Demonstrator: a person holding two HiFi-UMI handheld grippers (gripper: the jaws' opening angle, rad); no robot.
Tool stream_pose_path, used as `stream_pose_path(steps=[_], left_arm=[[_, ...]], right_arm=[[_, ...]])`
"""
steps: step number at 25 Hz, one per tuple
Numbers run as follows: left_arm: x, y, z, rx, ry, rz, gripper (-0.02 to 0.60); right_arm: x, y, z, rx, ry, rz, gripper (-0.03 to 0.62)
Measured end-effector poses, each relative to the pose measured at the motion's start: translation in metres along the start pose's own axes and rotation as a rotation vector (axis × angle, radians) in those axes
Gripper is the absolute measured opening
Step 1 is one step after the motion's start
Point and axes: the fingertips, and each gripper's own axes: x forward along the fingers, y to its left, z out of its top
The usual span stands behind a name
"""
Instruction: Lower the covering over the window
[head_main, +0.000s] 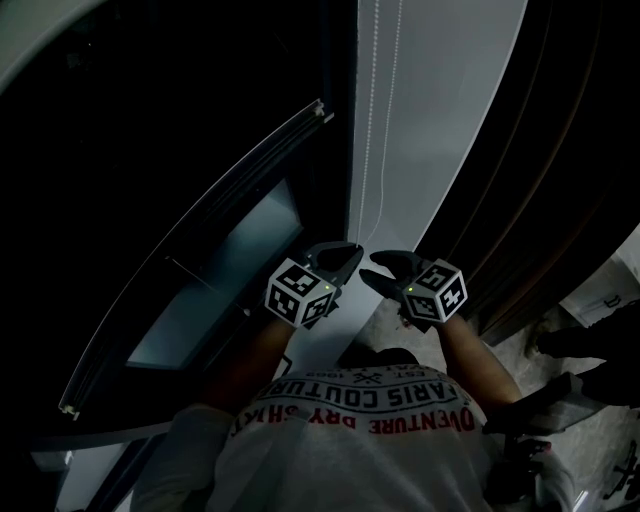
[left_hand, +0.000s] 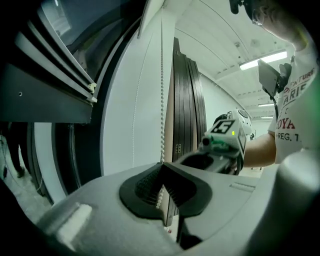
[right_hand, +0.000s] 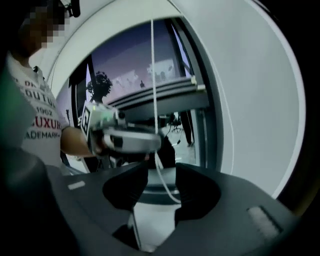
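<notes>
A white bead chain (head_main: 374, 120) hangs down in front of the pale wall strip beside the dark window (head_main: 150, 150). My left gripper (head_main: 345, 256) is shut on the chain (left_hand: 161, 100), which runs down between its closed pads (left_hand: 150, 185). My right gripper (head_main: 384, 266) sits just to the right of it at the same height. In the right gripper view its jaws stand apart and the chain (right_hand: 153, 75) hangs loose in the gap of the right gripper (right_hand: 161, 180), touching neither pad. A grey rail of the covering (right_hand: 160, 100) crosses the window partway up.
The white wall strip (head_main: 450, 120) lies right of the chain. Dark upright frames (left_hand: 187, 110) stand further right. The person's printed T-shirt (head_main: 370, 410) fills the bottom of the head view. A pale box (head_main: 603, 288) sits on the floor at right.
</notes>
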Motion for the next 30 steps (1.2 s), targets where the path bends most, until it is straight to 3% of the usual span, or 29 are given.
stream_pose_path(steps=[5,9,15,21,26,30], left_arm=[[-0.002,0.001,0.000,-0.015,-0.012,0.006,0.008],[0.000,-0.006,0.001,-0.011,-0.007,-0.006,0.008],[0.003,-0.018,0.000,-0.011,0.003,-0.031,0.008],[0.005,-0.023,0.000,-0.005,0.008,-0.031,0.008],[0.006,-0.021,0.000,-0.003,-0.003,-0.025,0.008],[0.008,-0.018,-0.015,0.020,0.022,-0.005,0.008]], right_arm=[[-0.028,0.005,0.086,-0.172,-0.124,-0.007,0.144],[-0.049,0.009,0.143,-0.134,-0.274,0.028,0.130],[-0.058,0.020,0.192,-0.132,-0.373,0.055,0.101],[-0.063,0.020,0.212,-0.161,-0.402,0.031,0.020],[-0.065,0.020,0.213,-0.133,-0.425,0.045,0.012],[-0.059,0.017,0.197,-0.147,-0.383,0.038,0.011]])
